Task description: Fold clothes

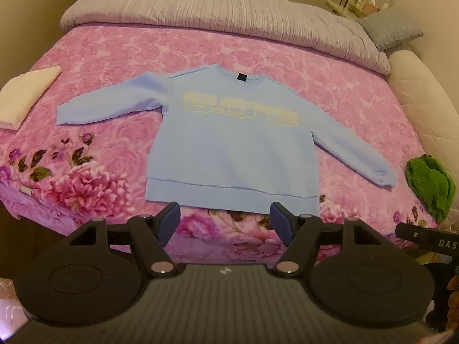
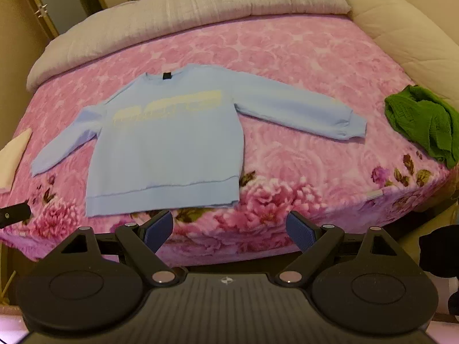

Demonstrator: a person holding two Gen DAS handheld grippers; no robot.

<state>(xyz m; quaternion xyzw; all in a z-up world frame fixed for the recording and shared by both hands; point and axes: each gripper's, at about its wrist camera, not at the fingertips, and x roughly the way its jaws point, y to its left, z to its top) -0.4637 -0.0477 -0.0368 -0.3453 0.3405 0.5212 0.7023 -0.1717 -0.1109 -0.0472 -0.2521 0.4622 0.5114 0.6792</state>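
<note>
**Blue sweatshirt laid flat on a pink bed, both grippers spread and empty**

A light blue sweatshirt lies face up in the middle of a pink floral blanket, sleeves stretched out to both sides, hem towards the cameras. The left gripper hangs just short of the hem, its jaws wide apart and holding nothing. The right gripper hangs near the hem's right corner, jaws likewise spread and empty. A crumpled green garment lies near the blanket's right edge, a folded white cloth near its left. A grey duvet is bunched along the far side.
</note>
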